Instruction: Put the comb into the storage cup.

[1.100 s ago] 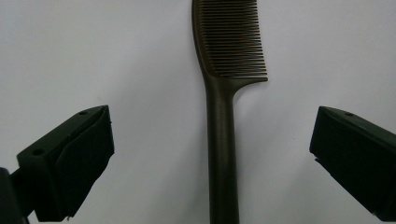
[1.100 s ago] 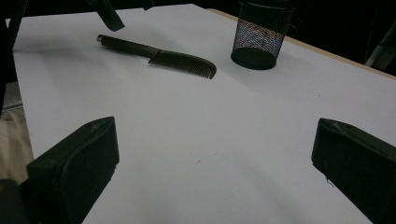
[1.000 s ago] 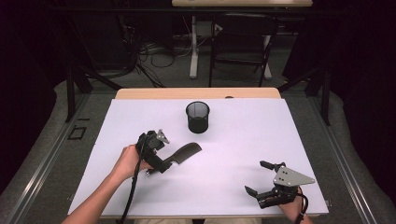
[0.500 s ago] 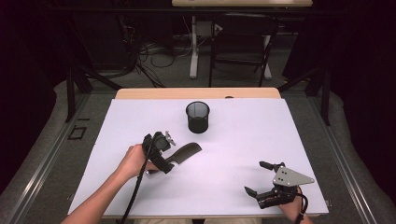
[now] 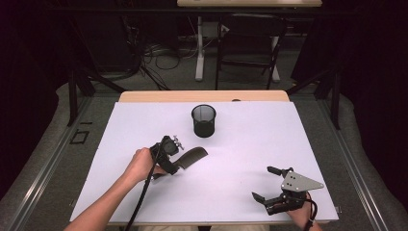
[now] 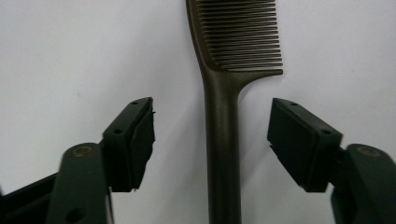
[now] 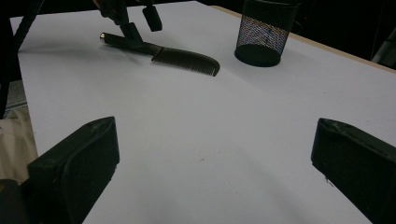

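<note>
Left forearm enters from bottom left, angled up toward table middle; left hand (image 5: 138, 165) wraps body of left gripper (image 5: 177, 162), tilted down at table. Jaws have just been closing, now half spread, pads (image 6: 142, 140) clear on both sides. Right hand low at bottom right, holding right gripper (image 5: 264, 184) near table's near edge, jaws wide apart.

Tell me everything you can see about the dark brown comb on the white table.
The dark brown comb looks like smooth plastic, with a long, narrow handle and one row of fine teeth. It lies flat on the white table, in front of the black mesh cup. The left gripper straddles its handle; the jaws have just been closing, with the pads not yet touching it.
</note>
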